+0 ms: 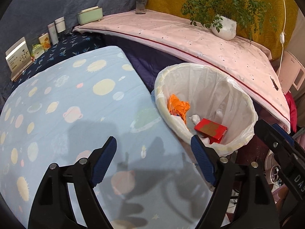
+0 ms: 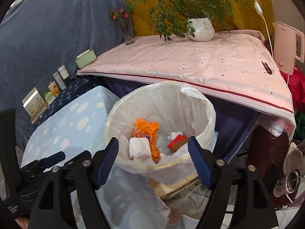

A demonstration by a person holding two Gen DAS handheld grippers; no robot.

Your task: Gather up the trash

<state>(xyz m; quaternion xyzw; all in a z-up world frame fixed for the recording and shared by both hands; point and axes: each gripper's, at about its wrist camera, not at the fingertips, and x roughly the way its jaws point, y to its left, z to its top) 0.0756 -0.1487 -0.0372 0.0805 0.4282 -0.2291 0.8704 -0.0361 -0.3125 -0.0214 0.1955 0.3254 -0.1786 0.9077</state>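
Both grippers tilt downward with jaws spread wide and nothing between them. Left gripper [image 1: 153, 159] hangs over a pale blue planet-print cloth [image 1: 63, 114], the white-lined trash bin [image 1: 246, 103] just beyond its right finger. Right gripper [image 2: 153, 159] hovers at the bin's near rim. Inside lie an orange wrapper [image 2: 145, 128], crumpled white tissue [image 2: 138, 147] and a red box [image 2: 178, 142]. Lettering "DAS" shows on the neighbouring gripper's body.
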